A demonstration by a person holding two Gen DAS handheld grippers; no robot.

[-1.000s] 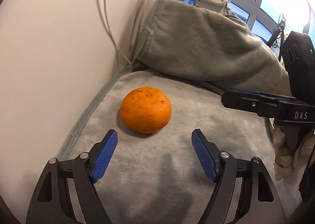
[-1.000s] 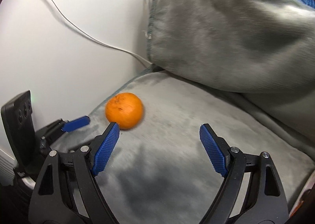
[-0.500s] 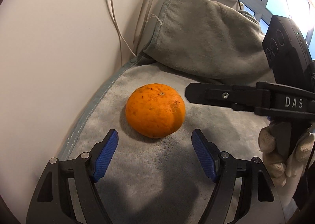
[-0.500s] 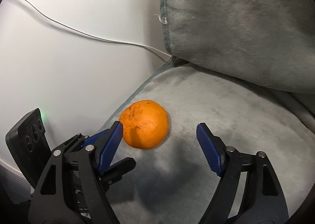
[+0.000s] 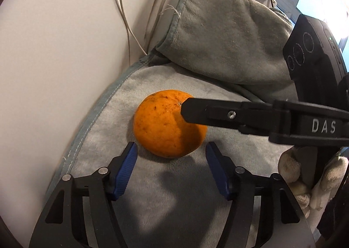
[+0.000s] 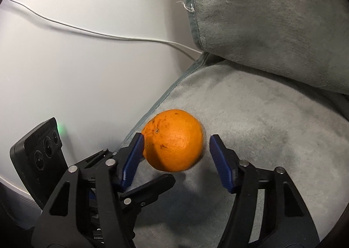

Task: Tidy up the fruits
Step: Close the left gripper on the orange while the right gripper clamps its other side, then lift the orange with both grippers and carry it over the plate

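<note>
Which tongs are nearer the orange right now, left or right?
Right. The right tongs straddle the orange, one pad at its skin, the other just clear. The left tongs sit just short of it. Both have just been closing.

Brown-speckled orange fruit [image 5: 165, 125], grey plush blanket [image 5: 218, 36], blue ribbed pads [image 5: 126, 169], white wall [image 5: 54, 51].

L gripper [image 5: 170, 158] & R gripper [image 6: 175, 149] jaws closing (still apart).

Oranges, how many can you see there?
1. The orange sits on the grey blanket beside the white wall. More could hide behind the folded part.
</note>
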